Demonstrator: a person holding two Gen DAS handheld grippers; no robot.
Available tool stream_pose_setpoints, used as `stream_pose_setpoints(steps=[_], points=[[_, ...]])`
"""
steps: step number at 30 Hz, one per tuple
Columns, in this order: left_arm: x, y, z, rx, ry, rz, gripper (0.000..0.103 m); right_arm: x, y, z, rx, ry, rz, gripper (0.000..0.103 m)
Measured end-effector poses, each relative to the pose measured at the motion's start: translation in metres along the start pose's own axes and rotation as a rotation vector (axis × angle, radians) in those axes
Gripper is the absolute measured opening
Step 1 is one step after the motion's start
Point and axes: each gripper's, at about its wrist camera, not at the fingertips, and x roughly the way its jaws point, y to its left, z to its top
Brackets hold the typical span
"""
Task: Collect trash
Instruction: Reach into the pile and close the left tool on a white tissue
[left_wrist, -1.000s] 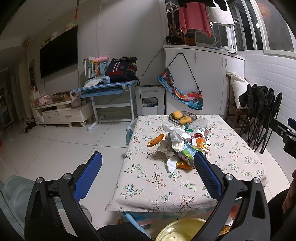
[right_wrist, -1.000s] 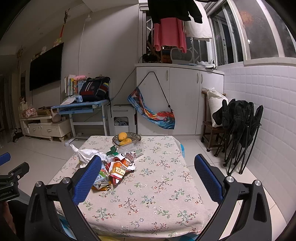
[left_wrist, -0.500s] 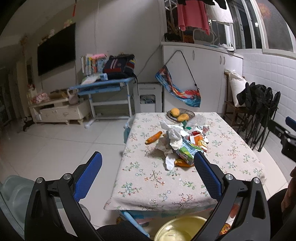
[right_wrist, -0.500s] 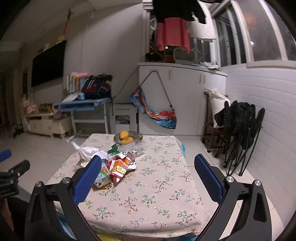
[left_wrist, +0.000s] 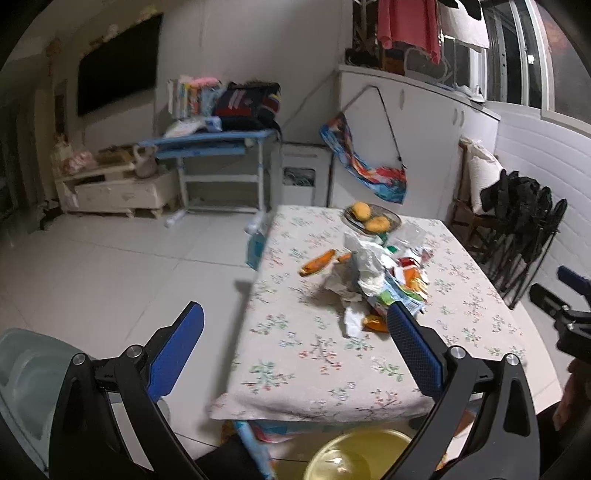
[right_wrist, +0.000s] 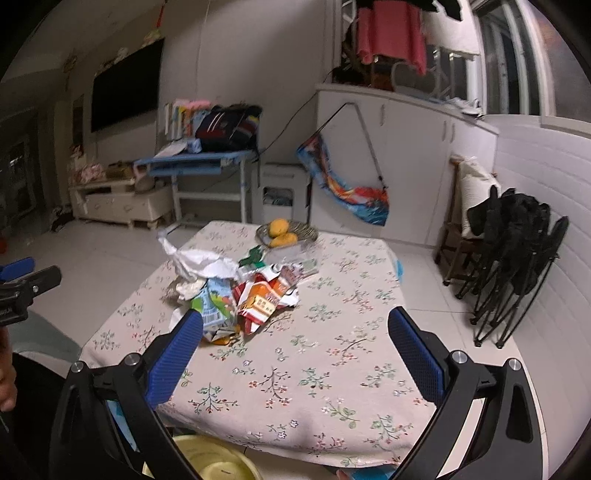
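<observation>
Hovering short of table, both claws gaping empty; trash pile (right_wrist: 236, 291) lies ahead-left of right claw (right_wrist: 295, 354) (nearer), ahead-right of left claw (left_wrist: 295, 347)

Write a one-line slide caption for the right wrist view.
Open right tongs above a floral table, facing a trash pile.

Ahead of your gripper, the worktop (right_wrist: 332, 369) wears a floral cloth. On it lies a heap of torn wrappers and crumpled paper (right_wrist: 236, 288), an orange peel (left_wrist: 317, 262) beside that, and beyond them a dish of mangoes (right_wrist: 288, 232).
</observation>
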Motion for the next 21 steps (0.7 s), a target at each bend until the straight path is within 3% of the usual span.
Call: stream_pose_setpoints(steps=[12,21], points=[[0.085,-0.063,0.029,0.156,0.013,-0.038,0.096,0.017,-0.016,-0.006,0.1,0.112,0.041,0.096],[0.158,-0.082,0.05,0.169,0.076,-0.053,0.093,0.027,-0.03,-0.009,0.166,0.156,0.06,0.096]])
